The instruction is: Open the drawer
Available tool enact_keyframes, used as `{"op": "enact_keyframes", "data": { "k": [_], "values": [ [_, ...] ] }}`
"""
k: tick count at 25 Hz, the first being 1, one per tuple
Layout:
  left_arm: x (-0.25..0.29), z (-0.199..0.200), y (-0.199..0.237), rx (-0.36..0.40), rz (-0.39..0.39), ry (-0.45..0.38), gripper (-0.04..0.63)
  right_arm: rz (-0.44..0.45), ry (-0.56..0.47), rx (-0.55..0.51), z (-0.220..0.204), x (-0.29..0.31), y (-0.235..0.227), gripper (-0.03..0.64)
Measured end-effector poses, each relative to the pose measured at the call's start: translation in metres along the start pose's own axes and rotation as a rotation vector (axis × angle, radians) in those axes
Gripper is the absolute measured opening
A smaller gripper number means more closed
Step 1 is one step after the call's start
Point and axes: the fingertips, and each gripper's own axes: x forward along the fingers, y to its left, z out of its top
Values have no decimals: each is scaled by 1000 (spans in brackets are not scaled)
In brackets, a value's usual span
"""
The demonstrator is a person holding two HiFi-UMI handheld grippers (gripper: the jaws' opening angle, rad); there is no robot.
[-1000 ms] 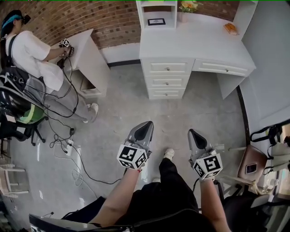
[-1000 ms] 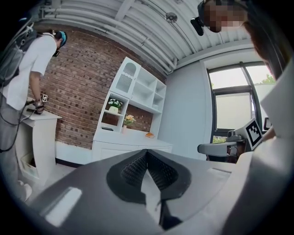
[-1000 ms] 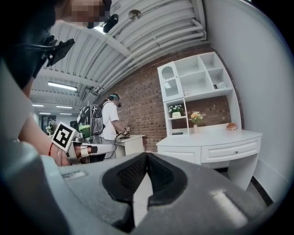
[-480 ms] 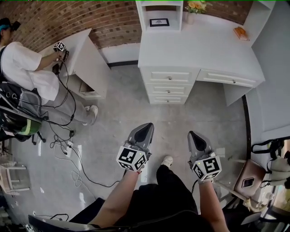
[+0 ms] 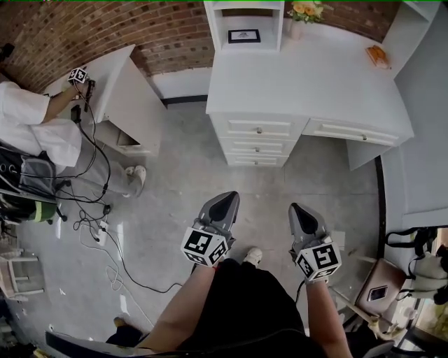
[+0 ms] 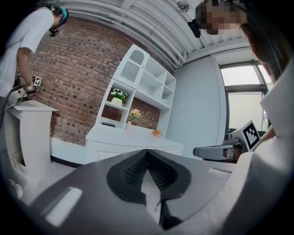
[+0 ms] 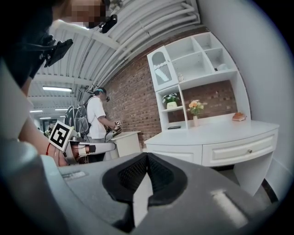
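1. I see the white desk [image 5: 308,77] at twelve o'clock.
2. On it, a flower vase [image 5: 301,17] stands at its twelve, and an orange object [image 5: 378,56] lies at two.
3. On the grey floor [image 5: 189,182], cables [image 5: 105,231] trail at nine.

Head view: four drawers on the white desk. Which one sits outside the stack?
The wide drawer, alone at the right with no drawer beneath it. The stacked drawers to its left are narrower and sit one above another.

Closed right gripper [image 7: 146,155] before white desk [image 7: 220,131]
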Motion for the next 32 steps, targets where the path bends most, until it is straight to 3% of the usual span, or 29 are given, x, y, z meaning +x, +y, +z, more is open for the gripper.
{"op": "enact_keyframes", "data": {
  "k": [12, 21, 32],
  "values": [
    [38, -4, 20, -2, -37, 24, 3, 12, 19, 11, -5, 46, -11, 2],
    [84, 3, 66, -17, -78, 49, 3, -15, 46, 47, -10, 111, -28, 2],
    [143, -30, 106, -8, -178, 134, 3, -77, 71, 97, -34, 181, -57, 2]
  ]
}}
